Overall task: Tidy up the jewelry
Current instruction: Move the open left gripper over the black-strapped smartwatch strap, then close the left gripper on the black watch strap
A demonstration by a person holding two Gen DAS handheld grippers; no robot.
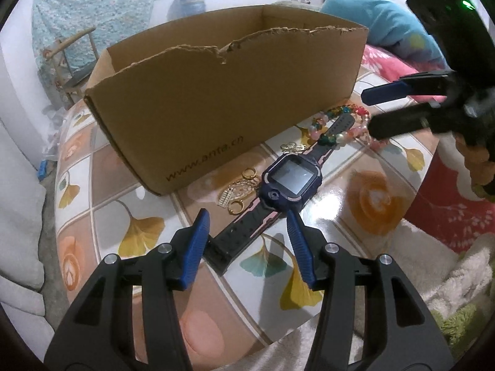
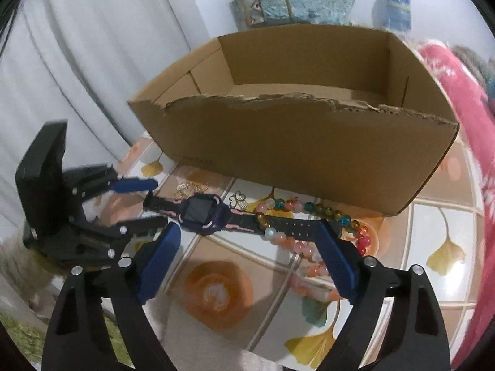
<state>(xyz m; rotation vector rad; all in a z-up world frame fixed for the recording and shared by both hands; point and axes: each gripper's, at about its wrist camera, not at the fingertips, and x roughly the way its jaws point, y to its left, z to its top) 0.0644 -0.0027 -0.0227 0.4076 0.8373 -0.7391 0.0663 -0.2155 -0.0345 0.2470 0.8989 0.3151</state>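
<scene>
The watch (image 1: 289, 181) lies flat before the box (image 1: 216, 99), its near strap between the left gripper's (image 1: 247, 216) spread fingers, untouched. The right gripper (image 2: 250, 228), also spread, hovers over the far strap and beads (image 2: 290, 241). 2 rings (image 1: 244, 190) and small gold charms beside the watch are hard to make out.

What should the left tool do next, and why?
Probably ease the left tool down and close on the watch strap. It is open and holds nothing, the strap lies between its fingers, and the cardboard box looks empty.
</scene>
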